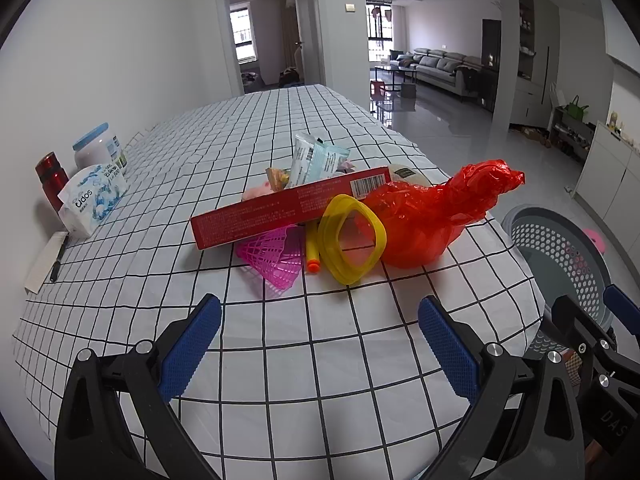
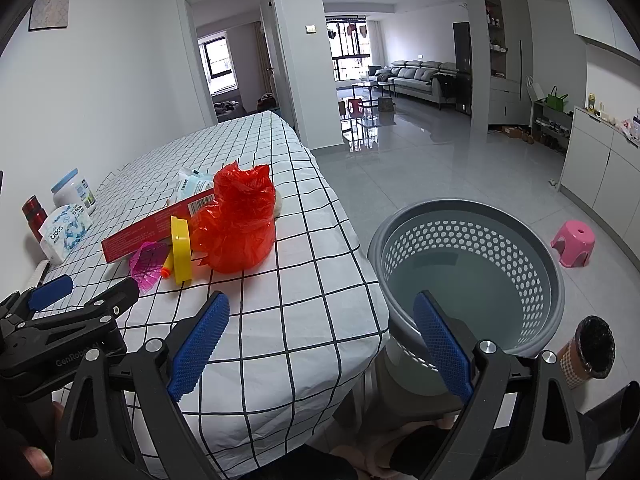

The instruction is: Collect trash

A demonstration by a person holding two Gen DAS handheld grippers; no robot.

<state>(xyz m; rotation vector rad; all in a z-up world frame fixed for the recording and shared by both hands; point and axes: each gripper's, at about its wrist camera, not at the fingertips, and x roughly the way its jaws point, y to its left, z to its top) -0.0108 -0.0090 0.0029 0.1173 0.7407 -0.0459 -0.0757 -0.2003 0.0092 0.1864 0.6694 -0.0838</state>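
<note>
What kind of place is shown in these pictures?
Most likely a private apartment: a table with a checked cloth stands in an open dining area, a grey sofa fills the living room behind, and a shoe rack stands by the wall.

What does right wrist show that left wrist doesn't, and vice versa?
Only right wrist: the inside floor of the grey perforated plastic basket, which holds nothing, the whole pink plastic stool on the floor, and the framed wall picture.

Only left wrist: the black pen lying on the checked white tablecloth, and the yellow ring's open centre.

Both: crumpled red plastic bag, long red cardboard box, pink mesh piece, and both open grippers, left and right.
</note>
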